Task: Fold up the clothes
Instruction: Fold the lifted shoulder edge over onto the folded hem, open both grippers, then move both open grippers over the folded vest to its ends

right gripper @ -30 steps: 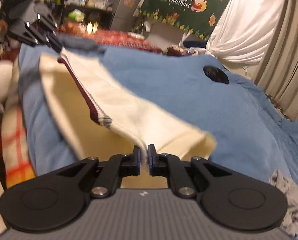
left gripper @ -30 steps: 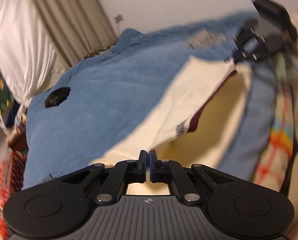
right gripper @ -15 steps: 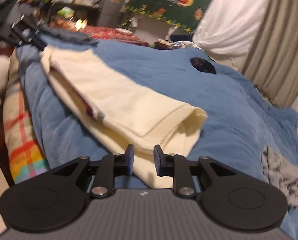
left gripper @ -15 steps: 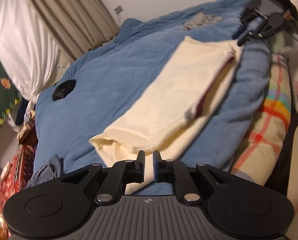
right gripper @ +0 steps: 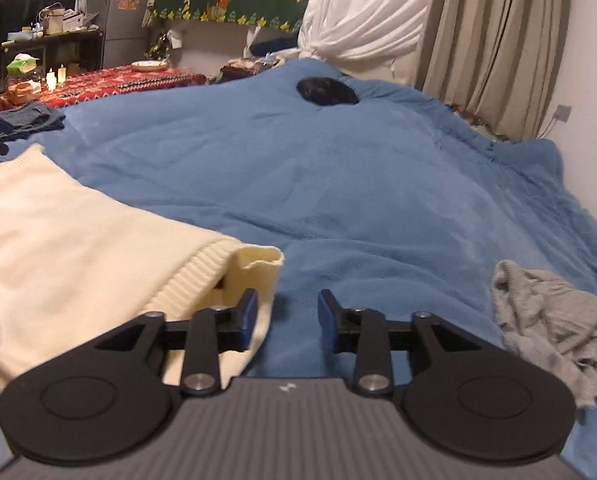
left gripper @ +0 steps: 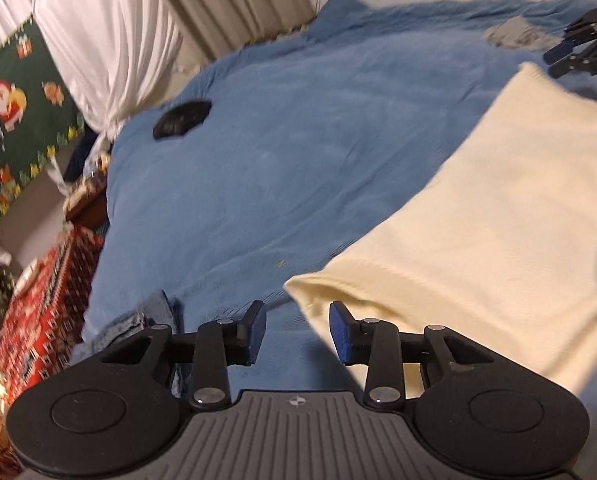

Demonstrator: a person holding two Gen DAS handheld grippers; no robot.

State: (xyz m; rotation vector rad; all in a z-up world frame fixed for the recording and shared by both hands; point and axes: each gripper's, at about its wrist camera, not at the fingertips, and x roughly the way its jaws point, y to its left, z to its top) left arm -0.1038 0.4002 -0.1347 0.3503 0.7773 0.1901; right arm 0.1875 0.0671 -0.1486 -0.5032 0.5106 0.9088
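A cream knitted sweater (left gripper: 498, 208) lies folded on the blue blanket (left gripper: 298, 160). In the right wrist view the sweater (right gripper: 70, 256) lies at the left, its ribbed hem just ahead of the left finger. My left gripper (left gripper: 297, 330) is open and empty, just short of the sweater's near corner. My right gripper (right gripper: 286, 314) is open and empty over the blanket (right gripper: 358, 184), beside the hem. The right gripper also shows in the left wrist view (left gripper: 578, 50) at the far end of the sweater.
A crumpled grey garment (right gripper: 554, 320) lies on the blanket at the right. A black object (right gripper: 326, 91) sits far back on the bed. Folded jeans (left gripper: 138, 320) lie near the left edge. A red patterned table (right gripper: 110, 82) stands beyond the bed.
Both grippers opened and let go of the sweater, which dropped folded onto the blanket. Both have drawn back from it and opened wider.
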